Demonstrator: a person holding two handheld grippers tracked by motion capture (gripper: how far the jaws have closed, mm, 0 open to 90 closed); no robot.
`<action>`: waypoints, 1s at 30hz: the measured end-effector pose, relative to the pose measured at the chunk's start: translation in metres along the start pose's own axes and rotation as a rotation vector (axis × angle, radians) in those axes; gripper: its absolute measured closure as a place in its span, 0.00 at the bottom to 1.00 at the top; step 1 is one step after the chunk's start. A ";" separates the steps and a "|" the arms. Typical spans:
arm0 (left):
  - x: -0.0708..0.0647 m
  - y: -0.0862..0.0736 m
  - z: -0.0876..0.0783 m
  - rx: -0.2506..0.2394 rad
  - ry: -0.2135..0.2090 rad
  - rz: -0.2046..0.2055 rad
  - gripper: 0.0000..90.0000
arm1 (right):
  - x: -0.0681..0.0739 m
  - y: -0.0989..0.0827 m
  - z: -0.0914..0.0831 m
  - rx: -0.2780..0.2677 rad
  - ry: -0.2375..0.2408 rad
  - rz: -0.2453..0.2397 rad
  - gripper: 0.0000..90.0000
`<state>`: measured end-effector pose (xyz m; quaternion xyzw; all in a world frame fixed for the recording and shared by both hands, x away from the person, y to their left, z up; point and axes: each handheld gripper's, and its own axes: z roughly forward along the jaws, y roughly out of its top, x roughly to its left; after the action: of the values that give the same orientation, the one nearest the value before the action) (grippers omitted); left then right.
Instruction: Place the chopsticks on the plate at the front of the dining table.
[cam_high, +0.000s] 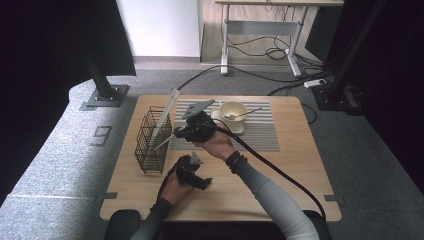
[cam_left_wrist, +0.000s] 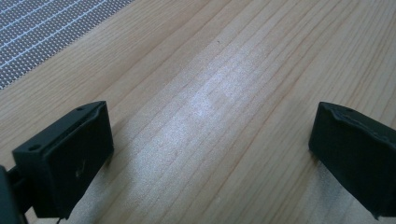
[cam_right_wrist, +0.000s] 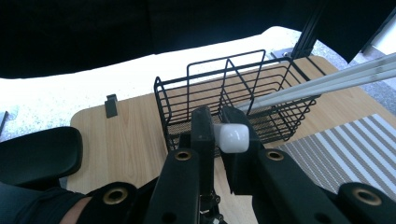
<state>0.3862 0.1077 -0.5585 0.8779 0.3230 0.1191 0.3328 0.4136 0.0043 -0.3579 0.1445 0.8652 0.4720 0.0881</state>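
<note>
A black wire basket (cam_high: 150, 145) (cam_right_wrist: 233, 88) stands on the left part of the wooden table (cam_high: 280, 170). A long pale utensil (cam_high: 166, 112) (cam_right_wrist: 327, 81) leans in it and sticks out over its top. My right gripper (cam_high: 176, 134) (cam_right_wrist: 215, 119) hovers beside the basket's near right side, shut on a white-handled utensil (cam_high: 162, 143) (cam_right_wrist: 232, 138). The rounded handle end shows between the jaws, and its thin end points toward the basket. My left gripper (cam_high: 201, 181) (cam_left_wrist: 210, 140) rests low over bare wood in front, open, with nothing between its jaws.
A cream cup (cam_high: 233, 117) with a spoon (cam_high: 246, 114) in it sits on a grey striped placemat (cam_high: 265, 132) (cam_right_wrist: 345, 149) (cam_left_wrist: 42, 32) at the back middle. Black posts and cables stand on the floor beyond the table.
</note>
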 end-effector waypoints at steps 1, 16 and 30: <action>0.000 0.000 0.000 0.000 0.000 0.000 0.00 | 0.000 0.001 -0.003 -0.003 -0.001 0.002 0.92; 0.000 0.000 0.000 -0.002 0.000 -0.001 0.00 | -0.007 0.012 -0.038 -0.030 -0.016 0.020 0.92; 0.000 0.000 0.000 -0.002 0.001 -0.002 0.00 | -0.013 0.021 -0.077 -0.078 -0.078 0.018 0.92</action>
<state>0.3861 0.1078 -0.5586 0.8772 0.3239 0.1196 0.3335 0.4074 -0.0502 -0.2991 0.1669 0.8409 0.5000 0.1230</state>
